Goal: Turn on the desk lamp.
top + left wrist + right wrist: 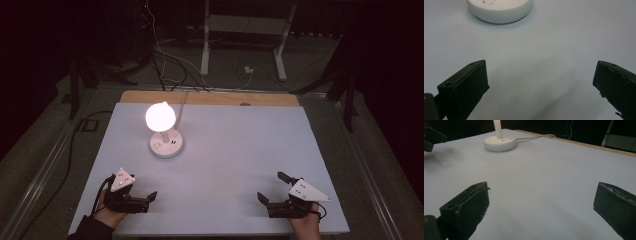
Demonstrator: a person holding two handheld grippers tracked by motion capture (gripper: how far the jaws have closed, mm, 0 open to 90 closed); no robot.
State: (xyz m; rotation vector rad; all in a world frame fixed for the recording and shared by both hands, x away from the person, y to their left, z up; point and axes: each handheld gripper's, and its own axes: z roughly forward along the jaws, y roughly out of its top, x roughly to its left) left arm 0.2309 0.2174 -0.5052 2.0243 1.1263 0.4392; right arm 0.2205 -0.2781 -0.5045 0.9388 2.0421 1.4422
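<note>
Both grippers, left gripper (pixel 150 196) and right gripper (pixel 262 199), rest wide apart, holding nothing. The lit lamp (pixel 165 131) stands nearer the left one.

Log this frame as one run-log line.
lamp: small white round-based plastic desk lamp lit, rear-left of table | left tongs: open, empty, near edge | right tongs: open, empty, near edge

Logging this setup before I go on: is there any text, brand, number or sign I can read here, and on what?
No text can be read.
Lamp base: small dark marks on top and a round button, too small and blurred to read.
Left gripper and right gripper, grey plates with tiny dots: no lettering.
Table: plain, unmarked.
</note>
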